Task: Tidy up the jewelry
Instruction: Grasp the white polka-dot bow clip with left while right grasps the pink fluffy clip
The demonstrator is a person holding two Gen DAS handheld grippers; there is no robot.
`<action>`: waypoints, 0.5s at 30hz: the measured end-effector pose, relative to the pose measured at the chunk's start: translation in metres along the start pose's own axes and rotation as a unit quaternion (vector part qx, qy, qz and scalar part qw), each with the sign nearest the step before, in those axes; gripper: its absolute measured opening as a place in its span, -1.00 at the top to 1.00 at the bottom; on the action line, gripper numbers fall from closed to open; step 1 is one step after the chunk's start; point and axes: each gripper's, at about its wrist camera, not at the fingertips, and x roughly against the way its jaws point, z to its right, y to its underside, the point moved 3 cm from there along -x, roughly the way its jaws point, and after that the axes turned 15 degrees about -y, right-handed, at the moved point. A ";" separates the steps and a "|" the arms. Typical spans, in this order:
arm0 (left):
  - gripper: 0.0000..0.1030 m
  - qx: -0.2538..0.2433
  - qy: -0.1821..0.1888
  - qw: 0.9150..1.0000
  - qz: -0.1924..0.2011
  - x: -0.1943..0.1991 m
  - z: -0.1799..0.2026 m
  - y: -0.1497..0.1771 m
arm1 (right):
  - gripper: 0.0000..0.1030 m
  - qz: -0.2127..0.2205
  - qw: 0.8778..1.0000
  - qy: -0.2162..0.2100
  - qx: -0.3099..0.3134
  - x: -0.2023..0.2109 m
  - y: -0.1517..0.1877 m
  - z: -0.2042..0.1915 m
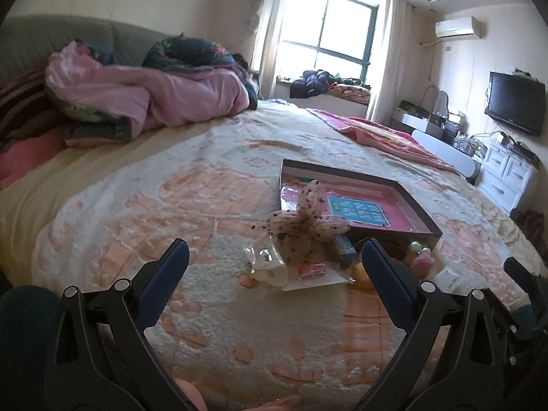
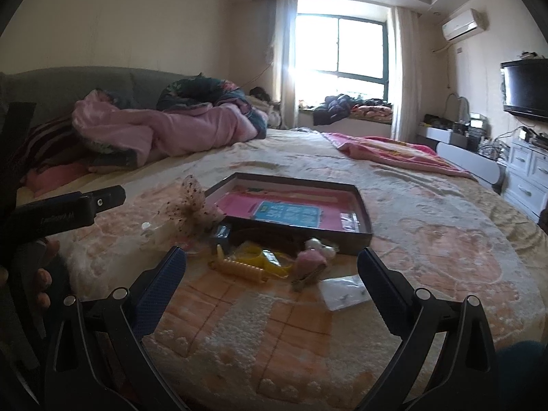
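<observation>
partly hidden yellow clip [image 1: 363, 274] behind left gripper [image 1: 275, 263], jaws apart

On the bed's patterned cream-and-peach blanket [image 2: 411, 239] I count one shallow dark cardboard box with a pink lining [image 2: 363, 202], one spotted gauze bow [image 2: 195, 205], one yellow plastic hair claw [image 2: 245, 269], one fluffy pink clip [image 2: 308, 260] and two small clear packets [image 2: 342, 293] [image 1: 316, 274].

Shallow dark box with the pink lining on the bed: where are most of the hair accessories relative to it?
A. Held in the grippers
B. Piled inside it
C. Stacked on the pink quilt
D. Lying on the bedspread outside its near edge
D: the spotted fabric bow, yellow comb clip and pink clip lie on the bedspread before the shallow dark box; both grippers are open and empty.
</observation>
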 end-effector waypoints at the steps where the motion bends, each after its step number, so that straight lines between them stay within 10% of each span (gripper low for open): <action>1: -0.80 0.001 -0.002 1.000 -0.005 -0.003 -0.002 0.000 | -0.88 -0.005 1.000 -0.002 0.001 -0.004 -0.002 0.000; 15: -0.80 -0.012 0.035 0.998 -0.057 -0.041 0.002 -0.004 | -0.88 -0.078 0.996 -0.019 -0.041 -0.063 0.000 0.030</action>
